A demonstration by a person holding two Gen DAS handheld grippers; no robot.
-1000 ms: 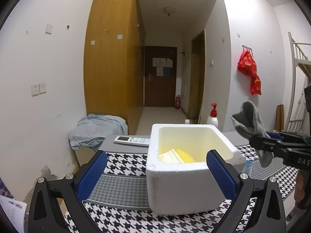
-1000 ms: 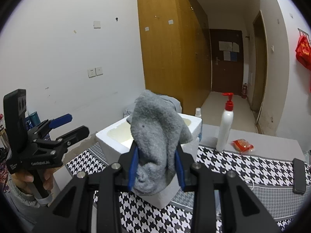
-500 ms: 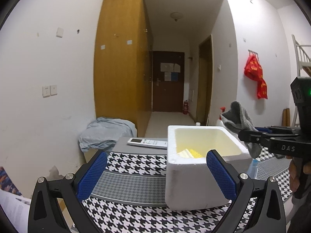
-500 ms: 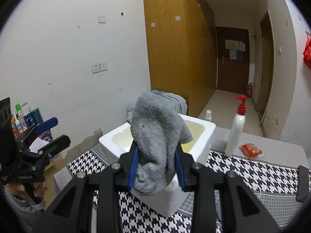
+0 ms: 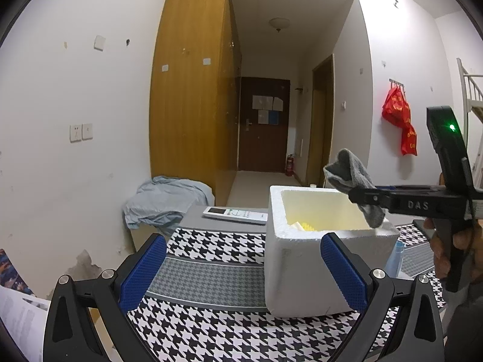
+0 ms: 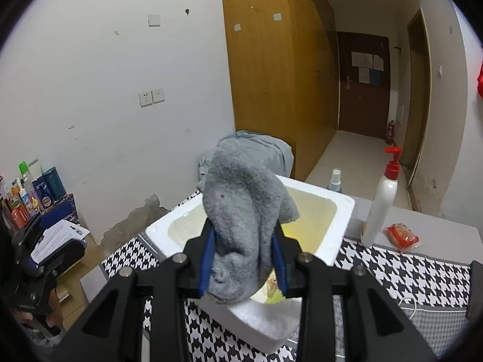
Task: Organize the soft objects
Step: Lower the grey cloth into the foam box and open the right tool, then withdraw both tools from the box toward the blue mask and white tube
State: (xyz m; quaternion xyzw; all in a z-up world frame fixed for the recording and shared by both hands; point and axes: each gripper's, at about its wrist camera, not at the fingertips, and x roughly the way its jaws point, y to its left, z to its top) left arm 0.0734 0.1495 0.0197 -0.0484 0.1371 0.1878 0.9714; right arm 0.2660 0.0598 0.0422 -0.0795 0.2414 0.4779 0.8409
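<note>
Grey sock (image 6: 244, 226) hangs bunched between the blue fingers (image 6: 207, 256) of the right gripper (image 6: 244, 261), which are clamped on it above the near edge of the white foam box (image 6: 341, 211). Inside the box lies something yellow (image 5: 308, 227), possibly a sponge. The left gripper (image 5: 243, 271) holds nothing, its fingers spread wide just in front of the box, over the houndstooth cloth on the table (image 5: 211, 241). Behind the box lies a white remote (image 5: 235, 213); to its right stands a pump bottle (image 6: 382, 199).

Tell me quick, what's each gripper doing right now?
Left gripper: open, holding nothing.
Right gripper: closed on the grey sock, above the foam box.
</note>
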